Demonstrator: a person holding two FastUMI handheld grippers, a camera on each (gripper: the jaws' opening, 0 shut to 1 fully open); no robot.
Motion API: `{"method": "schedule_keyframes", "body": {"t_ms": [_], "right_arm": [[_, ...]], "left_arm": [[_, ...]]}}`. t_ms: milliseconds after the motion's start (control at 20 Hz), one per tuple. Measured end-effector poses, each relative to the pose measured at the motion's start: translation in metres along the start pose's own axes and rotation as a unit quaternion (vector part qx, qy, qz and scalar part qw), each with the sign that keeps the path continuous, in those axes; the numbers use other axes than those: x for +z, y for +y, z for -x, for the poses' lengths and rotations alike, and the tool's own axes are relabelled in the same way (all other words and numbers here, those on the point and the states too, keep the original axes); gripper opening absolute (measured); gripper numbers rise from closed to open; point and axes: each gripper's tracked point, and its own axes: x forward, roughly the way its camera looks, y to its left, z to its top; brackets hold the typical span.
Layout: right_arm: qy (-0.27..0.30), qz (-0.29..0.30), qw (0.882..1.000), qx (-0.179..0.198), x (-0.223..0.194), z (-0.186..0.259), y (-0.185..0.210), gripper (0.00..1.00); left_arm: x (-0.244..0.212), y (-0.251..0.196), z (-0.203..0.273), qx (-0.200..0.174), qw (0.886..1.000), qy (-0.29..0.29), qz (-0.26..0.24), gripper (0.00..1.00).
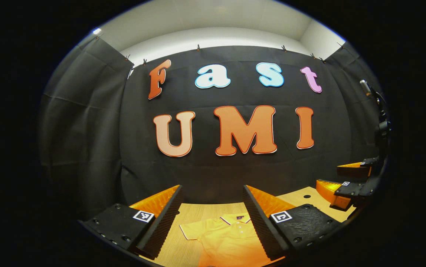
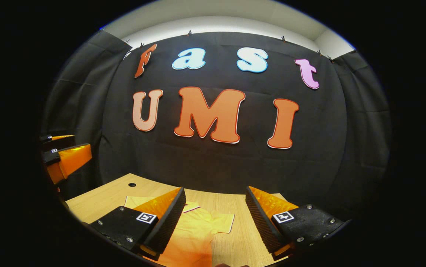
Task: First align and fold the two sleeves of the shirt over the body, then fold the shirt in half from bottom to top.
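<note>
A yellow polo shirt (image 1: 228, 237) lies flat on the wooden table (image 1: 198, 209), collar toward the back wall, one short sleeve spread to the left. My left gripper (image 1: 212, 191) hovers above it, open and holding nothing. In the right gripper view the shirt (image 2: 194, 233) shows its other sleeve spread to the right, and my right gripper (image 2: 215, 191) hangs over it, open and holding nothing. The right gripper (image 1: 341, 181) also appears far right in the left gripper view, above the table. The left gripper (image 2: 70, 148) appears at the left edge of the right gripper view.
Black cloth walls close the booth right behind the table (image 2: 98, 200) and at both sides. A small round hole (image 1: 307, 196) (image 2: 132, 184) sits in the tabletop near the back edge. A dark stand (image 1: 382, 126) rises at the far right.
</note>
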Motion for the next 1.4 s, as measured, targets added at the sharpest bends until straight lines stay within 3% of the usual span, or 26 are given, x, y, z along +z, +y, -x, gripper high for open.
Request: {"method": "schedule_keyframes", "body": {"t_ms": [400,700,1050,1250,1400], "right_arm": [[0.077,-0.007,0.997,-0.009,-0.045,-0.053,-0.024,0.98],[0.209,-0.027,0.978,0.001,-0.119,-0.109,-0.035,0.98],[0.346,-0.054,0.936,0.026,-0.208,-0.162,-0.033,0.99],[0.417,-0.028,0.908,0.029,-0.254,-0.186,-0.045,0.99],[0.474,-0.035,0.879,0.029,-0.291,-0.203,-0.044,0.96]], "left_arm": [[0.007,-0.006,0.002,0.0,1.0,-0.012,-0.021,0.96],[0.0,0.006,0.004,0.025,0.999,-0.001,-0.031,0.97],[-0.014,0.035,0.013,0.09,0.995,0.025,-0.043,0.98],[-0.026,0.04,0.016,0.119,0.991,0.047,-0.049,0.97],[-0.047,0.049,0.018,0.147,0.984,0.086,-0.059,0.97]]}}
